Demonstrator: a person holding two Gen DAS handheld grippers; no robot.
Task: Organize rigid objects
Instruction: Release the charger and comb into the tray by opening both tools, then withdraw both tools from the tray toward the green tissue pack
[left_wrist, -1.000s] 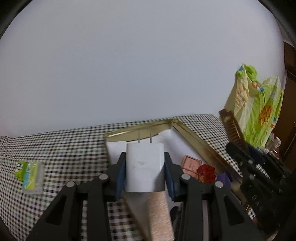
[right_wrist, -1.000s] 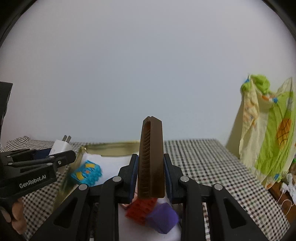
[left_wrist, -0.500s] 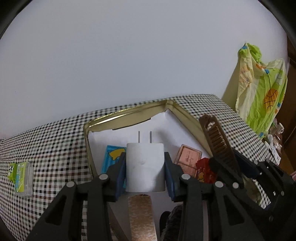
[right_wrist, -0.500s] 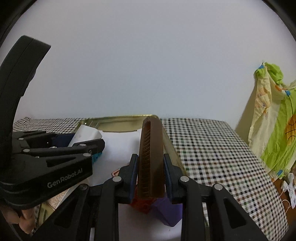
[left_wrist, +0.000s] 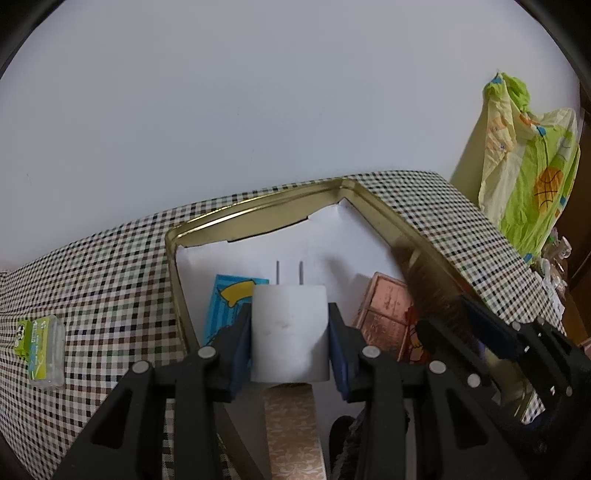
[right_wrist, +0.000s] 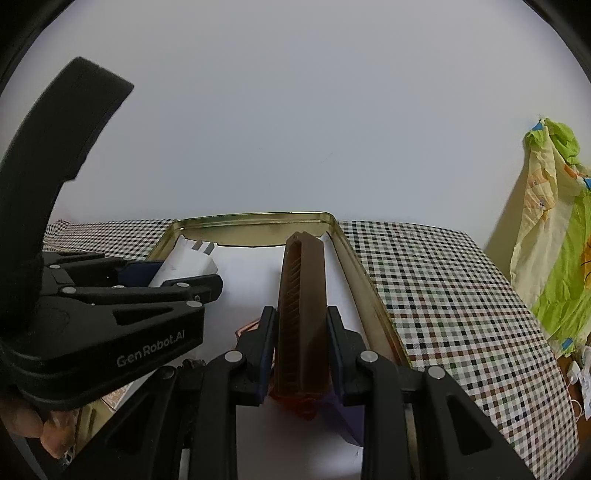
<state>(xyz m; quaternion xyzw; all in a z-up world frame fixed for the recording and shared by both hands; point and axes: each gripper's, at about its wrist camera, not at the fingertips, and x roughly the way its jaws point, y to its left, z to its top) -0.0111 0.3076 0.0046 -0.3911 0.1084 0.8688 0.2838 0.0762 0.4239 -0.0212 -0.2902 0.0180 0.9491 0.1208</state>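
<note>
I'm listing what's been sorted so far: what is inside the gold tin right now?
On the white paper lining the gold tin: a blue card, a pink box, something red. The grippers and what they hold cover the near end.

Tin tray (left_wrist: 173, 266) sits on the checked tablecloth (left_wrist: 103, 280), near the wall behind it. Paper liner (left_wrist: 332, 236) covers the tray floor.

In the tray, left wrist view: picture card (left_wrist: 225, 310) by the left wall; compact case (left_wrist: 384, 306) toward the right wall; roll of tape (left_wrist: 291, 424) at the near end.

Charger plug (left_wrist: 290, 336) is over the tray, between card and case, prongs toward the far wall. Comb (right_wrist: 301, 310) is over the tray's right side, along the right wall.

Small packet (left_wrist: 38, 347) lies on the cloth left of the tray, well apart. Hanging cloth (left_wrist: 532, 158) is beyond the table, right of the tray.
</note>
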